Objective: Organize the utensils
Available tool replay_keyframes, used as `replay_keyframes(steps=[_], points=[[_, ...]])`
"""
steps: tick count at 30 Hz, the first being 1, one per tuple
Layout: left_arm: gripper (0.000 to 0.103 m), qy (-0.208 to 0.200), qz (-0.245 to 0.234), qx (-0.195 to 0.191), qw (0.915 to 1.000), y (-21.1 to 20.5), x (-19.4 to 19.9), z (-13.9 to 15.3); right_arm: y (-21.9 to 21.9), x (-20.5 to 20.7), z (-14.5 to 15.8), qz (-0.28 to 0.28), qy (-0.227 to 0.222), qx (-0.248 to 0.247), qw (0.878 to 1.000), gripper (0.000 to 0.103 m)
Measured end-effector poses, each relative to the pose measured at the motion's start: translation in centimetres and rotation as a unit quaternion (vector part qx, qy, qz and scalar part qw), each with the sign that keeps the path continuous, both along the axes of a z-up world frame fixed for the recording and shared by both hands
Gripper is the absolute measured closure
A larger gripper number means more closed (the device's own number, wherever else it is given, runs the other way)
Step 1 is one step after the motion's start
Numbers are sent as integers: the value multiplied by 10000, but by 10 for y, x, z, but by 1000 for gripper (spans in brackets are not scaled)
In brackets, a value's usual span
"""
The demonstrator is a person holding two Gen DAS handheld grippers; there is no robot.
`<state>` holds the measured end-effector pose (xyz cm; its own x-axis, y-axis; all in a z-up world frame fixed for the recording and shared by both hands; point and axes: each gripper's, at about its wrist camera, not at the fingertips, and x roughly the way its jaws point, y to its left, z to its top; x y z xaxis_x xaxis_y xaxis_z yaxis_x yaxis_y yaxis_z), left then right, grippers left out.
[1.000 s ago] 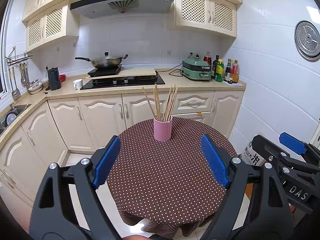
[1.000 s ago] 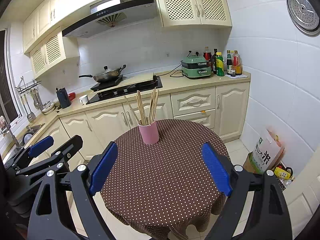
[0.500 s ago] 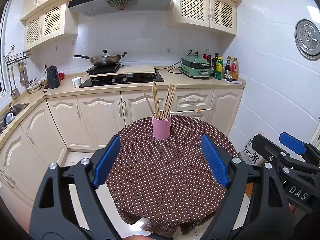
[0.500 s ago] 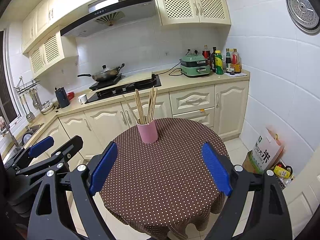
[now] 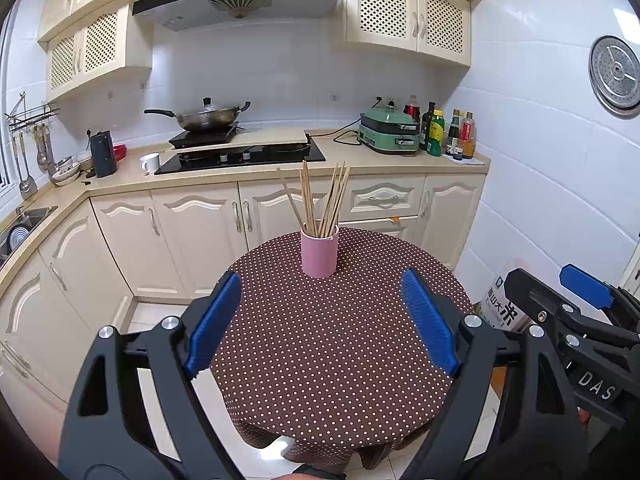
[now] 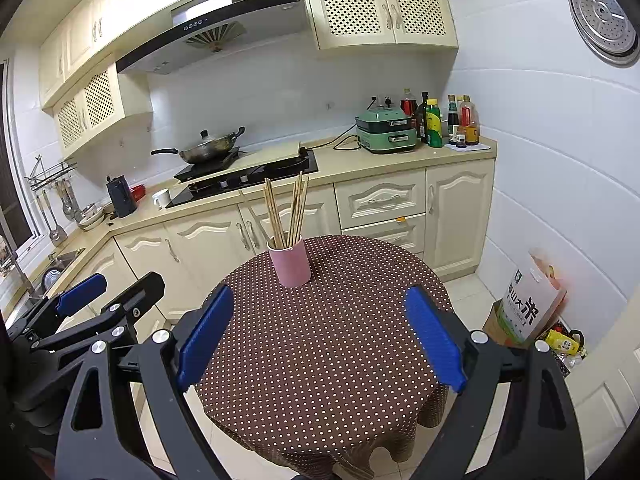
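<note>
— Cream kitchen cabinets and white tiled walls ring the room. Where do the utensils stand?

— On the round table under its brown, white-dotted cloth (image 5: 328,344). A pink cylindrical cup (image 5: 319,251) sits upright toward the far side, holding a bundle of thin wooden chopsticks (image 5: 320,198) that fan out above its rim.

— And the tools?

— The left gripper (image 5: 320,312), black with blue ribbed pads, hangs over the near part of the table, jaws spread wide, nothing between them. The right gripper (image 6: 320,328) is spread just as wide and empty too, also well short of the cup. Each shows at the edge of the other's view.

— What lies farther out?

— Behind the table, a beige counter with a black glass hob (image 5: 240,156) and a steel wok (image 5: 208,116) on it. To the right stands a green electric cooker (image 6: 386,130), then a row of sauce bottles (image 6: 448,120). A printed rice bag (image 6: 528,304) leans on the floor at the right wall.
</note>
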<state>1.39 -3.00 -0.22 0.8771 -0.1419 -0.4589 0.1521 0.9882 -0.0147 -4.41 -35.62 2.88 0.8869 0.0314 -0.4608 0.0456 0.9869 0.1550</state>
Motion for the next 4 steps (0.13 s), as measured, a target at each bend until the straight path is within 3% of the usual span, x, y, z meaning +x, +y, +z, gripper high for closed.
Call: replay_keyframes(steps=[4], points=[[22, 16, -2, 19, 10000, -3, 0, 0, 0, -1, 0, -2, 8, 8, 10000, 18]])
